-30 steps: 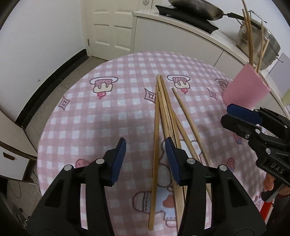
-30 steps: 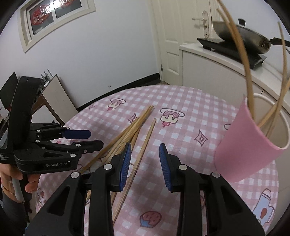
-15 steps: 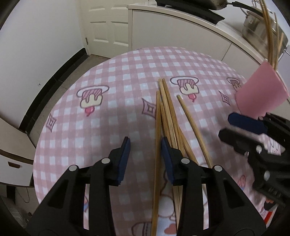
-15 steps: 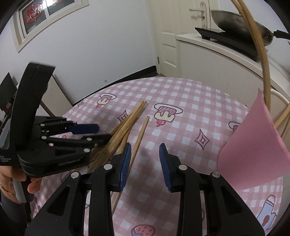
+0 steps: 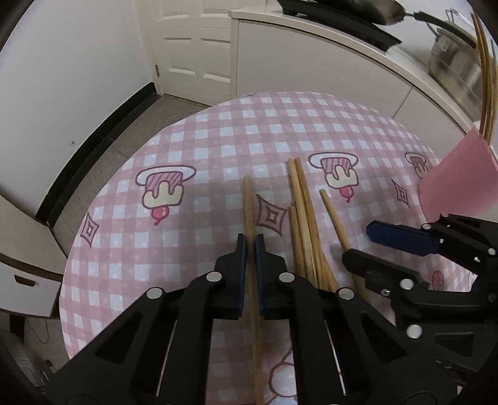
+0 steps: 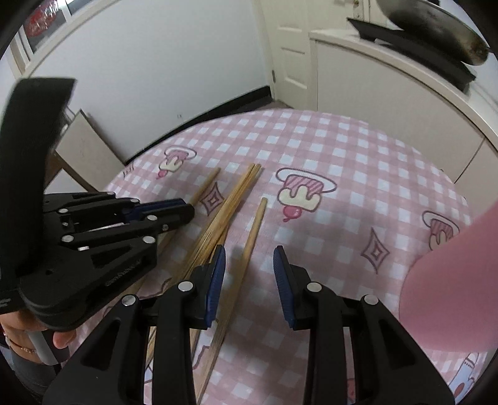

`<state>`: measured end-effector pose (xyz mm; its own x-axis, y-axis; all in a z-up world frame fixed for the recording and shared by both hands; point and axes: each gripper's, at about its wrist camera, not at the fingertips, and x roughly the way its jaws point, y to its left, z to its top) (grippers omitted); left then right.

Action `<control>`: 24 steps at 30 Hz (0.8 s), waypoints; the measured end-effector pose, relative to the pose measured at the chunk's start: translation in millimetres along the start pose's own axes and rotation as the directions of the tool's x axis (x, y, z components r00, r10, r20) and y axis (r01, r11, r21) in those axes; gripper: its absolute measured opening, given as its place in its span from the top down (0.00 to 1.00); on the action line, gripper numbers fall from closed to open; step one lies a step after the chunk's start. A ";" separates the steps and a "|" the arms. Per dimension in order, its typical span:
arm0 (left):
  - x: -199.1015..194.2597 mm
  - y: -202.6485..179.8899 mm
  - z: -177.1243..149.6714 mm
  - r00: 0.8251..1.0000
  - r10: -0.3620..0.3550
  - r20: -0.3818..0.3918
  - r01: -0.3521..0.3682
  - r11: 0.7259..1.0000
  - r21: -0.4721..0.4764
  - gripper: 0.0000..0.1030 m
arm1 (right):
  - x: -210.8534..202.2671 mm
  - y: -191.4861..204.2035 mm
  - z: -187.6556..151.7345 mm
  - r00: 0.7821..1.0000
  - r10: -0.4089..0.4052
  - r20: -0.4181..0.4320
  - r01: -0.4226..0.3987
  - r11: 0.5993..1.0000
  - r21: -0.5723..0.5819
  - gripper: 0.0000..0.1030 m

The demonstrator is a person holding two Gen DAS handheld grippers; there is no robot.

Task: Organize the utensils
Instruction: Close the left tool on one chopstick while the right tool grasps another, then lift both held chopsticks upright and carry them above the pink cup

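Several wooden chopsticks [image 5: 303,218] lie in a loose bundle on the pink checked tablecloth [image 5: 218,137]. My left gripper [image 5: 250,246] is shut on one chopstick [image 5: 248,202] at the bundle's left side. It also shows in the right wrist view [image 6: 186,212], closed on that chopstick [image 6: 207,183]. My right gripper [image 6: 249,264] is open and empty, low over a single chopstick [image 6: 256,224] to the right of the bundle [image 6: 236,193]. A pink cup [image 5: 460,177] holding more chopsticks [image 5: 484,78] stands at the table's right; it also shows in the right wrist view [image 6: 451,274].
A white counter [image 5: 342,40] with a dark pan [image 5: 358,9] and a steel pot [image 5: 451,56] runs behind the table. A white door [image 5: 193,46] is at the back left. The table edge drops to the floor [image 5: 130,131] on the left.
My left gripper has closed from open onto the leftmost chopstick, which now sits apart from the bundle. My right gripper has dropped lower over the table, still open.
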<state>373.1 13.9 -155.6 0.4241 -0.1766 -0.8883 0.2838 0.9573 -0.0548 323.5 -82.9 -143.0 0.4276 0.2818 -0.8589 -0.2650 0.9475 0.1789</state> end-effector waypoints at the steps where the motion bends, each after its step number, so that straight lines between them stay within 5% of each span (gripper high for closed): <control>1: -1.7 2.9 -1.1 1.000 -0.001 0.002 0.001 1.000 -0.004 0.95 | 2.6 1.0 1.6 1.000 -0.007 -0.011 0.007 1.000 -0.002 0.71; 5: -9.5 10.1 -5.5 1.000 -0.022 0.016 0.022 0.999 -0.033 0.95 | 11.5 7.4 7.4 0.999 -0.041 -0.027 0.041 0.999 -0.024 0.72; 8: -21.1 11.7 -6.8 0.999 -0.032 0.040 0.034 0.998 -0.045 0.95 | 15.9 10.4 9.9 0.998 -0.064 -0.018 0.063 0.997 -0.032 0.93; 17: -82.4 4.8 -9.5 0.988 -0.056 0.147 0.061 0.998 -0.031 0.95 | -29.9 6.1 10.2 0.996 -0.002 0.090 0.002 1.000 -0.002 0.96; 24: -135.1 -17.7 -9.2 0.969 -0.072 0.237 0.074 0.997 0.000 0.95 | -93.9 8.0 3.4 0.975 0.028 0.222 -0.024 1.000 -0.020 0.96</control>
<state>302.9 23.0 -38.8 0.5947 -0.2941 -0.7482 0.3146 0.9416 -0.1201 284.2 -101.3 -59.2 0.6014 0.3344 -0.7256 -0.2925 0.9373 0.1896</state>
